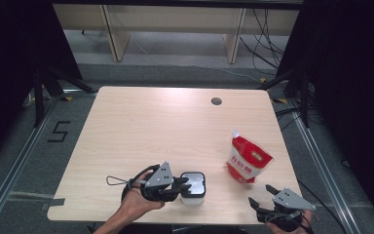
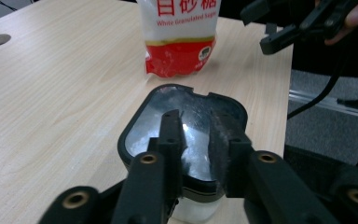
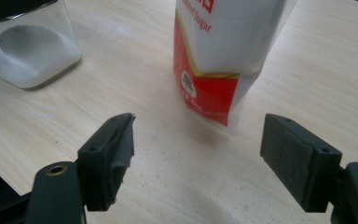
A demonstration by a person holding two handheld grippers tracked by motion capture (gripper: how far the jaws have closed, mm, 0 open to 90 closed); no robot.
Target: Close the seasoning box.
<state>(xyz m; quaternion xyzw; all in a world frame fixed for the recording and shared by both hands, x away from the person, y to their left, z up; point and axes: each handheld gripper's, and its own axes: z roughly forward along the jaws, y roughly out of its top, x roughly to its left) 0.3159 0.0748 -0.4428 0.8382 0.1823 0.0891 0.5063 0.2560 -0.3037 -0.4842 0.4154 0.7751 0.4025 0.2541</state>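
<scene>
Jar (image 1: 193, 184) at six o'clock on the table (image 1: 151, 126), we see from the high view, with our left tongs (image 1: 184, 185) at its nine o'clock side; the sugar bag (image 1: 247, 161) stands at its two o'clock. Our right tongs (image 1: 262, 196) hang apart off the near edge. In the left gripper view, those tongs stand slightly apart over the jar's lid (image 2: 186, 126), whether pressing it we cannot tell. In the right gripper view, wide jaws face the bag (image 3: 223, 56), nothing between them.
</scene>
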